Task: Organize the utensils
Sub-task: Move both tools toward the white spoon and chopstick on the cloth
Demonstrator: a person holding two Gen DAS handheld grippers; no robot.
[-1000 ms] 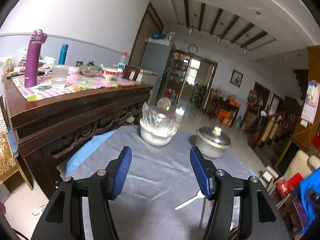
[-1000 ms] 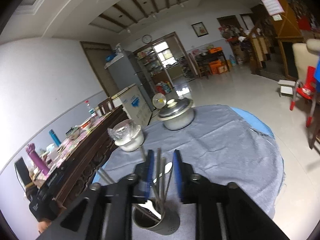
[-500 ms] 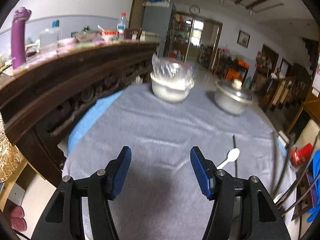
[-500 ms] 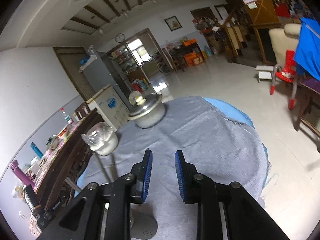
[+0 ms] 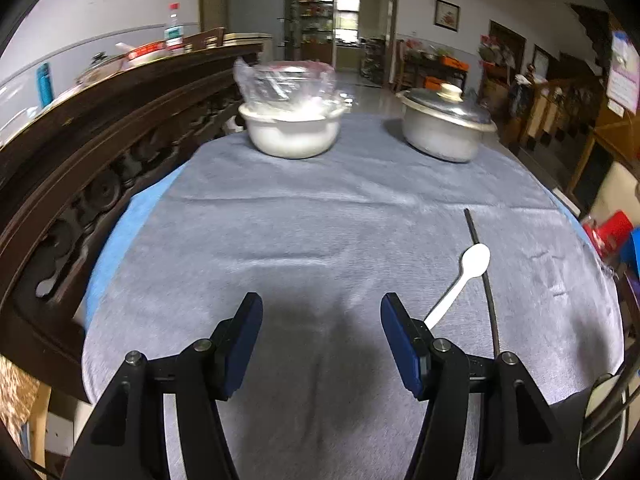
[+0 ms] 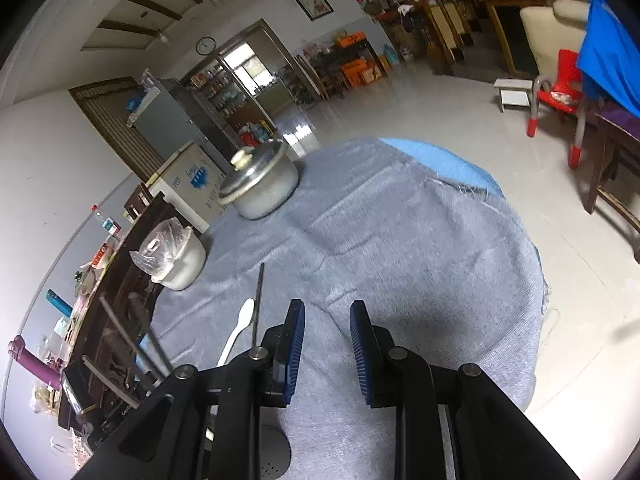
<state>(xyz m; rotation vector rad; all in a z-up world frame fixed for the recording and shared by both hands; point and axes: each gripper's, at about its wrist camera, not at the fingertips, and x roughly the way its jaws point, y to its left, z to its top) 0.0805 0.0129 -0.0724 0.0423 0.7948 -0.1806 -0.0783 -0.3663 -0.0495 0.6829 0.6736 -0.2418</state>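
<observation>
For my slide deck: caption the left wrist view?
Open left gripper hovers over grey tablecloth; white plastic spoon and thin black chopstick lie ahead-right.

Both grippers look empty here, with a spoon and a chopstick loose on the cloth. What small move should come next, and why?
Probably shift the left gripper right and forward to straddle the white spoon. Its jaws are open and empty, and the spoon lies flat beside the black chopstick, just past its right finger. The right gripper holds nothing.

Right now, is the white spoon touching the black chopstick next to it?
Cannot tell. In the left wrist view the spoon lies right beside the chopstick, bowl edge meeting it, but no clear gap or contact shows.
</observation>
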